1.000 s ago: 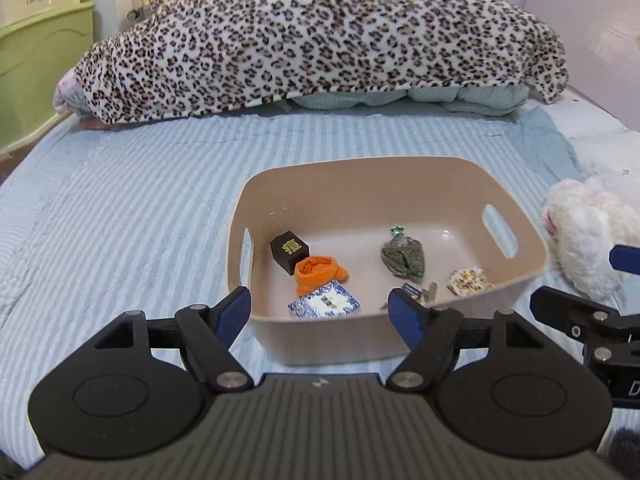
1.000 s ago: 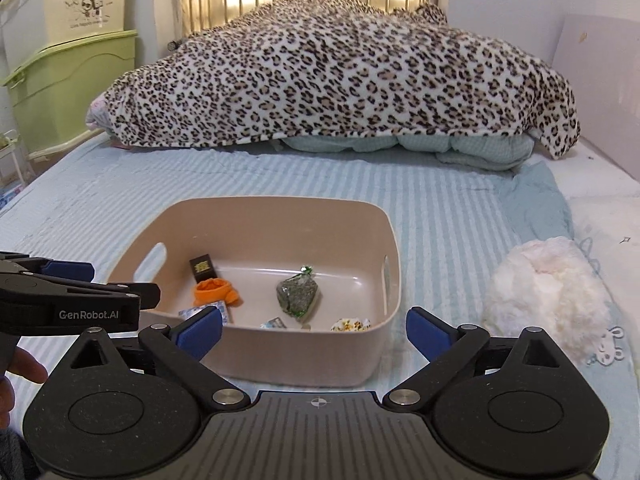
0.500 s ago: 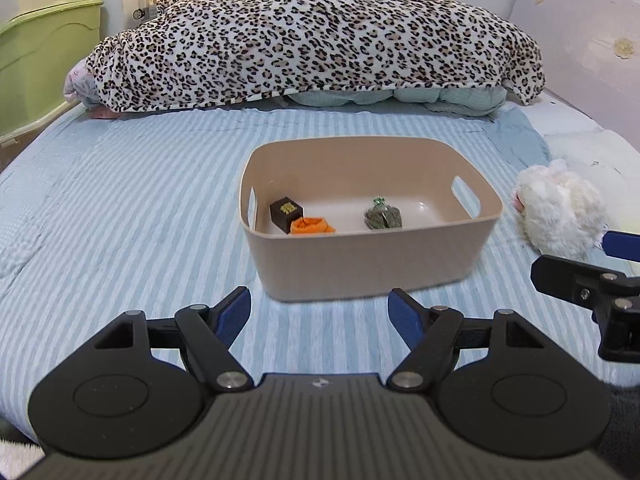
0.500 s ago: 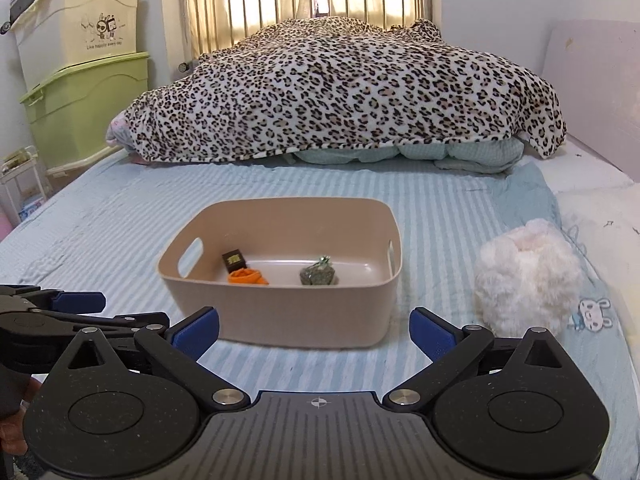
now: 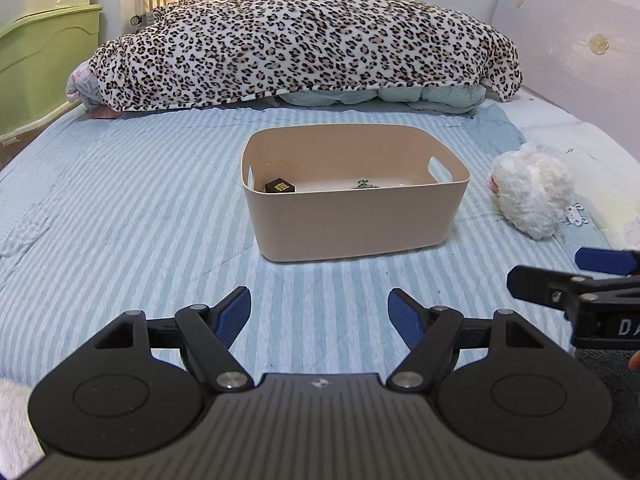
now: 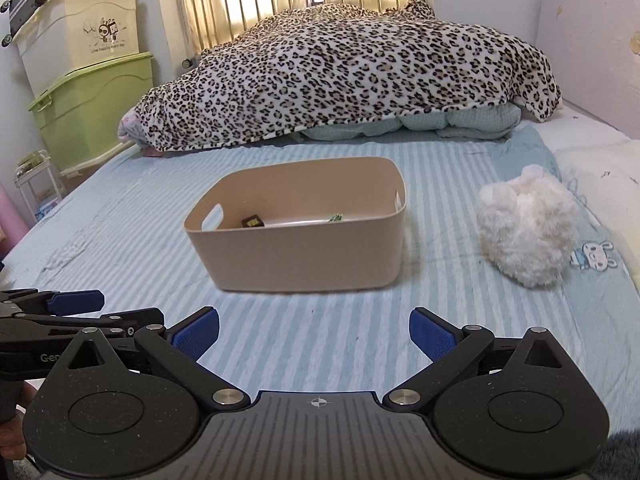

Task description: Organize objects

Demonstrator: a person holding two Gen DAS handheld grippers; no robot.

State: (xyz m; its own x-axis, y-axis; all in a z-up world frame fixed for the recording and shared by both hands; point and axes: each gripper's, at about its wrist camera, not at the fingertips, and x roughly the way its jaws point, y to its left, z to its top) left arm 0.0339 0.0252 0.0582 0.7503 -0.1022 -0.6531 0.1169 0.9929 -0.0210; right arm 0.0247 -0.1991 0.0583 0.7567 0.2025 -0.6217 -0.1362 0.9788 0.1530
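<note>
Bed [image 5: 140,208], striped blue sheet, fills both views. Leopard blanket [image 5: 304,40] heaped across the far end, 12 o'clock. Green bin [image 6: 96,108] at 10 o'clock off the bed edge in the right view, cream bin [image 6: 84,36] stacked on it.

Tan basket [image 5: 352,220] sits on the sheet at 12 o'clock from both grippers, well apart from each. Upright, handle cutouts in the end walls. Plush toy [image 6: 528,228], white and fluffy, on the sheet at 3 o'clock of the basket, near but not touching.

Left gripper [image 5: 320,312]: jaws wide apart, nothing between them, low over bare sheet at 6 o'clock of the basket. Right gripper [image 6: 314,334]: jaws also spread, holding nothing, same side of the basket. The two sit side by side; each shows at the edge of the other's view.

Inside the basket, mostly hidden by the near wall: dark cube [image 5: 280,187] with gold marking at the 9 o'clock end, green item [image 5: 366,184] near centre, only its top showing. Anything else on the basket floor is out of sight.
</note>
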